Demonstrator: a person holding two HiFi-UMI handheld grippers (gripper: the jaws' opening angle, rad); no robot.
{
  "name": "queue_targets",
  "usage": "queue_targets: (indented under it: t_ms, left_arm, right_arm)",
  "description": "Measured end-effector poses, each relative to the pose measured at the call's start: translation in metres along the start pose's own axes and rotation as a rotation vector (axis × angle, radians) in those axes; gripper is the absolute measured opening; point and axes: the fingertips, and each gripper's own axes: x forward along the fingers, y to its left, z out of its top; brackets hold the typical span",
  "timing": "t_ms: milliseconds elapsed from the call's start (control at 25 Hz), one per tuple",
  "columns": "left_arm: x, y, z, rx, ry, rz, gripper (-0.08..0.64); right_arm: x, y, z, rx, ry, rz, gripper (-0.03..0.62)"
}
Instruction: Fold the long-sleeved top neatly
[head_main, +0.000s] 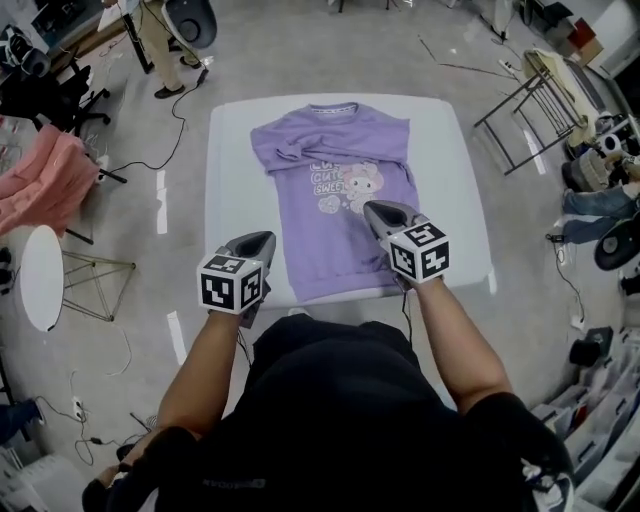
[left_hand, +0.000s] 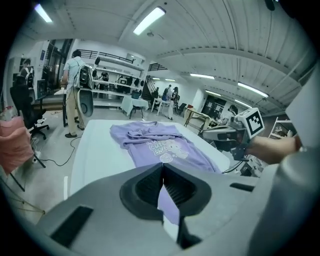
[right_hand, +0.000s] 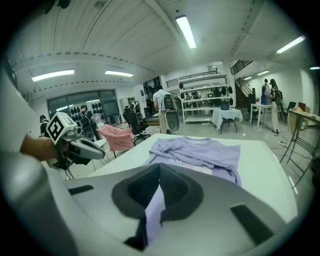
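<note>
A purple long-sleeved top (head_main: 335, 200) lies flat on the white table (head_main: 230, 180), neck at the far side, both sleeves folded across the chest above the cartoon print. My left gripper (head_main: 267, 237) hovers over the table's near left edge, just left of the hem, shut and empty. Above the top's lower right part my right gripper (head_main: 369, 207) is also shut with nothing in it. In the left gripper view the closed jaws (left_hand: 162, 169) point at the top (left_hand: 160, 145). The right gripper view shows closed jaws (right_hand: 159, 171) before the top (right_hand: 200, 150).
A pink cloth (head_main: 40, 180) hangs over a stand at the left, with a round white stool (head_main: 40, 275) below it. A metal frame (head_main: 520, 110) stands right of the table. A person (head_main: 160, 50) stands at the far left. Cables cross the floor.
</note>
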Motion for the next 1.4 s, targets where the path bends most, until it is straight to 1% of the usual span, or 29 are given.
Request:
queue_targets:
  t_ms: [200,360,440,600,720,840,920,1000,1080,1200,1320,1400]
  left_arm:
    - [-0.002,-0.023,-0.02,-0.001,0.028,0.042,0.006]
    - [-0.001,-0.046,-0.042,0.008,0.063,0.074,0.006]
    - [0.002,-0.056,-0.054,0.035,0.083,0.085,0.006]
    - [0.009,-0.071,-0.085,0.129,0.158,0.116,0.006]
    - [0.014,-0.08,-0.112,0.157,0.219,0.113,0.006]
    - [0.016,-0.088,-0.132,0.19,0.252,0.128,0.006]
    - [0.016,-0.092,-0.142,0.25,0.269,0.145,0.006]
    - [0.016,-0.093,-0.15,0.339,0.294,0.158,0.008]
    - [0.016,-0.092,-0.157,0.427,0.334,0.171,0.009]
    - [0.02,-0.091,-0.164,0.537,0.392,0.174,0.085]
    - [0.024,-0.09,-0.167,0.62,0.446,0.169,0.104]
    - [0.024,-0.089,-0.169,0.651,0.471,0.16,0.112]
  right_arm:
    - [-0.053,-0.022,-0.036,-0.033,0.03,-0.035,0.005]
    - [-0.086,-0.041,-0.057,-0.103,0.057,-0.06,0.005]
    - [-0.098,-0.047,-0.071,-0.156,0.081,-0.065,0.005]
    - [-0.11,-0.047,-0.112,-0.319,0.167,-0.024,0.005]
    - [-0.112,-0.042,-0.149,-0.483,0.261,0.018,0.005]
    - [-0.114,-0.039,-0.186,-0.614,0.344,0.054,0.005]
    - [-0.117,-0.039,-0.204,-0.699,0.382,0.063,0.005]
    - [-0.117,-0.04,-0.215,-0.782,0.413,0.07,0.011]
    - [-0.115,-0.04,-0.221,-0.846,0.437,0.084,0.036]
    - [-0.109,-0.036,-0.226,-0.889,0.465,0.109,0.06]
    - [-0.107,-0.032,-0.228,-0.905,0.493,0.13,0.077]
    - [-0.107,-0.03,-0.227,-0.907,0.503,0.134,0.08]
